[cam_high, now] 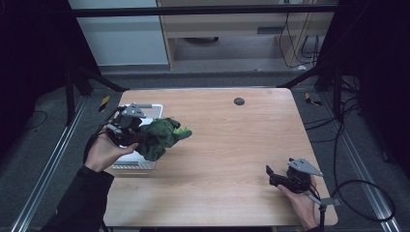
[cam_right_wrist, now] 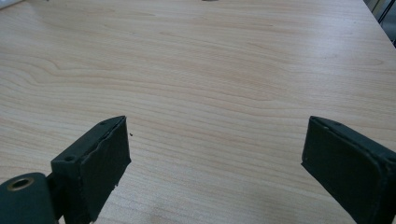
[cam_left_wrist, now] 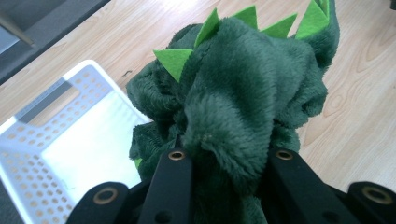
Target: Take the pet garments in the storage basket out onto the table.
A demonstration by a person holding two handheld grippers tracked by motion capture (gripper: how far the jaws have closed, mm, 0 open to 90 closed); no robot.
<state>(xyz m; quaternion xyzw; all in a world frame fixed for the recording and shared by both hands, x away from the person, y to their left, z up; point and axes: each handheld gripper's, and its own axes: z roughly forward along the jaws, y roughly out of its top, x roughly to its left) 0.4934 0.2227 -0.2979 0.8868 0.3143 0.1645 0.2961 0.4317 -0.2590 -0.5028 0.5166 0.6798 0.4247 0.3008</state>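
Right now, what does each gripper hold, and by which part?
The left gripper holds the green plush dinosaur by a bunched fold of its body. The right gripper is open and holds nothing.

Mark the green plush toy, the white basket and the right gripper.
green plush toy (cam_left_wrist: 243,107), left gripper view, on its furry body above the jaws.
white basket (cam_left_wrist: 42,140), left gripper view, on its perforated side wall.
right gripper (cam_high: 269,171), high view, between its open jaw tips.
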